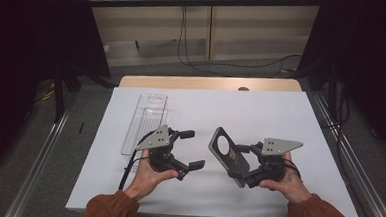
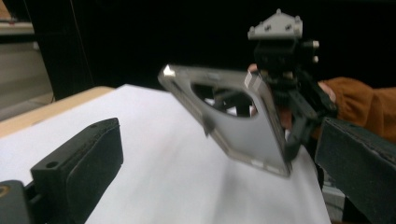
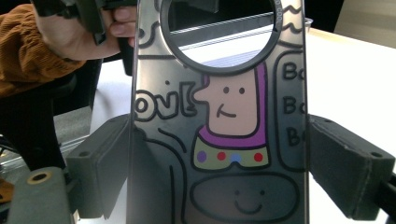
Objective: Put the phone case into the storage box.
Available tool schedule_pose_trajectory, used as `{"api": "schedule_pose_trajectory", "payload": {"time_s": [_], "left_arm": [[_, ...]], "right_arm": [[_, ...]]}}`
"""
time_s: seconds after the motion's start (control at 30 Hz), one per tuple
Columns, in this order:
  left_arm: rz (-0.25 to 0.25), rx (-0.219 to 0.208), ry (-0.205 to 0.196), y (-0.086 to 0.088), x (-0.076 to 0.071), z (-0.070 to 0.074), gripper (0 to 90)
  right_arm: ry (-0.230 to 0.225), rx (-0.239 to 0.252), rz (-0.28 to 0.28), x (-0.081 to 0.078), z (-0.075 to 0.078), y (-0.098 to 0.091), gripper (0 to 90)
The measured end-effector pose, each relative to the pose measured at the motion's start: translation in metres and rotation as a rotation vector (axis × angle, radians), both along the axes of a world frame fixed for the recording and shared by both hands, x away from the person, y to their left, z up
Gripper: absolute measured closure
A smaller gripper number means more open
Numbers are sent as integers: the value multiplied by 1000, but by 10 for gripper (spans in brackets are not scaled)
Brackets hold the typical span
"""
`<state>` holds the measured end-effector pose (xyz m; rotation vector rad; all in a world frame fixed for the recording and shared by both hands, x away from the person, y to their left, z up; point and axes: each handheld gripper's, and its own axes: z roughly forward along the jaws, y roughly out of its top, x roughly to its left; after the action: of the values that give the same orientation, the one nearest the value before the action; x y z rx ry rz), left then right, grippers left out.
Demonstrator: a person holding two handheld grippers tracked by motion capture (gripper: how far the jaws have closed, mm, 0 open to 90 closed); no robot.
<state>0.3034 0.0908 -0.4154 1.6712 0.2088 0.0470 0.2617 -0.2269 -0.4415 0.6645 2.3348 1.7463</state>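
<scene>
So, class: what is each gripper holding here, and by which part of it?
The right gripper holds the phone case by its two long side edges, near the lower end. The left gripper holds nothing; its jaws stand open.

Phone case's lower end cut off by right gripper view's bottom edge

Rust-orange ribbed sleeves; black grippers with padded jaws, grey triangular screwed plates, black cables.
</scene>
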Motion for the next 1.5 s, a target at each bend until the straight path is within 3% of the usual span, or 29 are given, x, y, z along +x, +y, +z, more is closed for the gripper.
{"api": "schedule_pose_trajectory", "payload": {"time_s": [0.17,0.2,0.27,0.33,0.43,0.5,0.57,0.67,1.0,1.1,1.17,1.27,1.5], "left_arm": [[-30,-37,-2,-9,1,-4,9],[-17,-14,-1,-9,0,-4,12],[-48,-19,-7,-8,0,-3,11],[-24,-25,-19,-8,0,-4,9],[-25,-27,-1,-9,1,-5,8],[-51,-45,19,-12,2,-8,7],[-64,-29,15,-14,1,-10,7],[-94,-44,28,-19,-1,-12,8],[-113,-61,47,-25,5,-17,8],[-114,-91,63,-26,8,-16,8],[-118,-69,49,-26,9,-14,8],[-138,-88,65,-29,10,-14,8],[-140,-58,54,-33,10,-17,0]], "right_arm": [[31,11,26,0,0,2,122],[32,11,29,0,0,1,122],[35,15,34,1,-1,1,122],[36,19,42,1,0,0,122],[40,23,55,1,-1,1,122],[38,21,68,0,0,3,122],[40,24,85,0,0,5,122],[52,24,109,1,1,7,122],[58,25,107,1,1,8,122],[59,32,110,2,1,9,122],[59,33,117,1,1,10,122],[56,32,123,1,1,10,122],[52,33,123,0,1,10,122]]}}
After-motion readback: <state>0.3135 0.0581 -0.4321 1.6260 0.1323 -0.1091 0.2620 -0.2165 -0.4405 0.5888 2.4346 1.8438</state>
